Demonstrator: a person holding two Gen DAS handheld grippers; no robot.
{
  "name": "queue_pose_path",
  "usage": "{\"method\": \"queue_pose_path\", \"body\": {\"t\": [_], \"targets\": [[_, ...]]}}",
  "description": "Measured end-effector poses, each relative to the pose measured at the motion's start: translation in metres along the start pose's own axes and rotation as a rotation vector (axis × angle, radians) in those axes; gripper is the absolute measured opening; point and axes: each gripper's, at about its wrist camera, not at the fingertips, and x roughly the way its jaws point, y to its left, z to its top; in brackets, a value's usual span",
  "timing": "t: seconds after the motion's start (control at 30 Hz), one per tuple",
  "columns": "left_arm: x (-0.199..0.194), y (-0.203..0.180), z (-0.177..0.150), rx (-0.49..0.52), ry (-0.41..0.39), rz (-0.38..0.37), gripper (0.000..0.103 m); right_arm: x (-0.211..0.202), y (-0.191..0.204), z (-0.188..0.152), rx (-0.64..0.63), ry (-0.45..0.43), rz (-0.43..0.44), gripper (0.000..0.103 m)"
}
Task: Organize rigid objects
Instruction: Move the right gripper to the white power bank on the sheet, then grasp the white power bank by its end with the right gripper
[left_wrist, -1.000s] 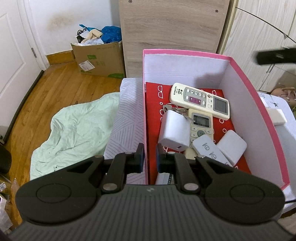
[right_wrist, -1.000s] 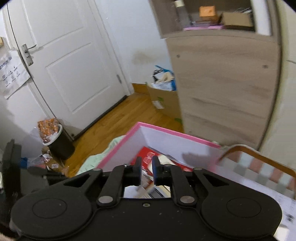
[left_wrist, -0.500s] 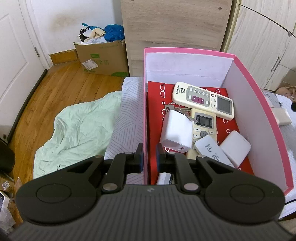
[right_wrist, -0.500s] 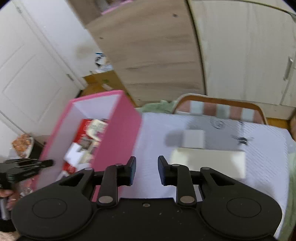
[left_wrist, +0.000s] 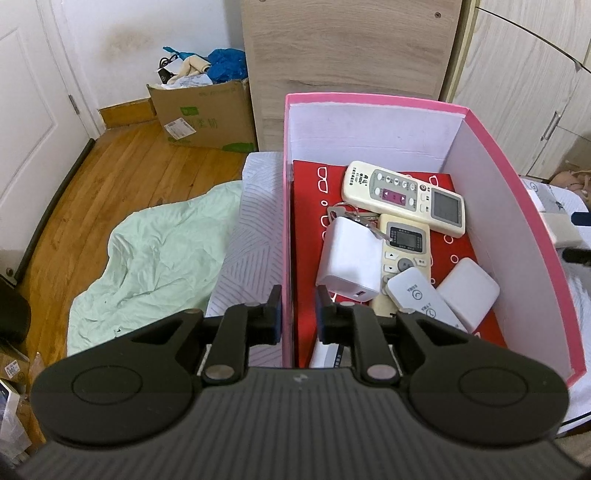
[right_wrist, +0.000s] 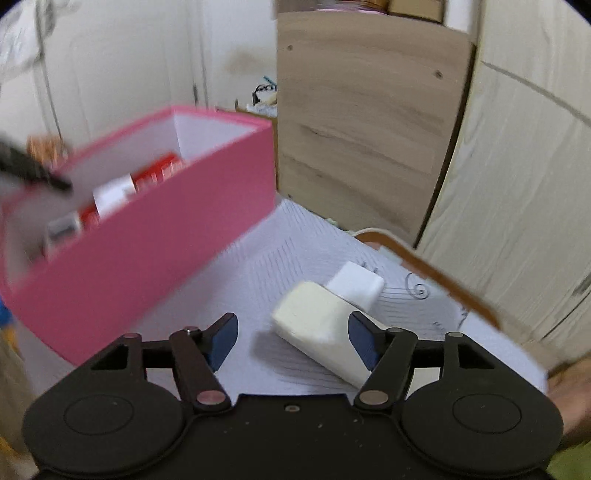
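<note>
Pink cardboard box (left_wrist: 517, 236) on the striped white bedsheet (right_wrist: 266, 258), its left wall between the opening, not-pressing jaws of the left gripper (left_wrist: 297, 314). Right gripper (right_wrist: 293, 338), jaws opening, straddles a cream rectangular block (right_wrist: 314, 325) untouched; white charger cube (right_wrist: 356, 286) just beyond.

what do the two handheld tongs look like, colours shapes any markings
Both are matte black. The left tongs have a ribbed grey-black body, two round discs, silver pivot pins, a small pale mark at the centre, and slim fingers with dark blue pads. The right tongs have a smooth speckled black body, the same discs and pins, a centre screw, and blue pads.
</note>
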Motion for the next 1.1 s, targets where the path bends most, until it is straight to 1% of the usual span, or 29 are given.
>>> {"method": "queue_pose_path", "body": {"t": [0.07,0.13,0.27,0.3,0.33,0.37,0.4,0.47,0.6,0.63,0.67,0.7,0.73,0.77,0.8,0.87,0.9,0.93,0.97,1.0,1.03,1.1], "targets": [[0.0,-0.001,0.0,0.007,-0.001,0.004,0.018,0.009,0.006,-0.004,-0.083,0.002,-0.068,0.071],[0.0,-0.003,0.001,0.01,-0.001,0.007,0.018,0.013,0.006,-0.008,-0.118,-0.005,-0.103,0.071],[0.0,-0.004,0.0,0.009,-0.001,0.005,0.018,0.025,0.0,-0.012,-0.108,0.042,-0.08,0.073],[0.0,-0.005,0.001,0.01,-0.001,0.004,0.018,0.029,0.0,-0.013,-0.118,0.057,-0.093,0.078],[0.001,-0.006,0.001,0.011,-0.001,0.005,0.018,0.031,0.002,-0.013,-0.13,0.039,-0.127,0.085],[0.001,-0.007,0.001,0.012,-0.001,0.005,0.018,0.033,0.005,-0.015,-0.14,0.036,-0.149,0.097],[0.001,-0.006,0.001,0.012,-0.001,0.005,0.018,0.035,0.006,-0.016,-0.14,0.021,-0.163,0.099],[0.001,-0.007,0.001,0.015,-0.001,0.006,0.018,0.038,0.002,-0.014,-0.112,0.007,-0.158,0.099],[0.001,-0.008,0.002,0.016,-0.001,0.003,0.018,0.046,-0.009,-0.01,0.013,0.026,-0.128,0.098],[0.001,-0.008,0.002,0.015,-0.001,0.004,0.018,0.047,-0.011,-0.008,0.026,0.029,-0.125,0.098],[0.002,-0.009,0.002,0.016,-0.001,0.002,0.018,0.047,-0.01,-0.008,0.024,0.028,-0.126,0.094],[0.001,-0.008,0.002,0.015,-0.001,0.003,0.018,0.046,-0.008,-0.006,0.001,0.025,-0.125,0.084],[0.001,-0.008,0.002,0.014,-0.001,0.004,0.018,0.045,-0.004,-0.005,-0.027,0.024,-0.131,0.077],[0.001,-0.009,0.002,0.012,-0.001,0.003,0.018,0.044,0.0,-0.002,-0.052,0.033,-0.152,0.065],[0.001,-0.008,0.002,0.009,0.001,0.001,0.018,0.044,0.003,0.0,-0.073,0.048,-0.174,0.057],[0.002,-0.008,0.002,0.002,0.002,-0.003,0.018,0.042,0.008,0.004,-0.091,0.057,-0.188,0.051],[0.003,-0.007,0.002,0.0,0.001,-0.005,0.018,0.04,0.011,0.005,-0.1,0.056,-0.191,0.046],[0.003,-0.007,0.002,-0.004,0.0,-0.006,0.018,0.037,0.013,0.007,-0.116,0.048,-0.199,0.043],[0.004,-0.007,0.002,-0.009,-0.001,-0.004,0.016,0.034,0.016,0.008,-0.13,0.039,-0.207,0.037],[0.004,-0.007,0.002,-0.011,-0.002,-0.001,0.014,0.029,0.018,0.011,-0.129,0.033,-0.202,0.028],[0.004,-0.006,0.002,-0.012,-0.004,0.002,0.014,0.023,0.018,0.016,-0.109,0.024,-0.179,0.001],[0.004,-0.004,0.002,-0.017,-0.004,0.002,0.011,0.008,0.015,0.021,-0.062,-0.011,-0.126,0.0]]}}
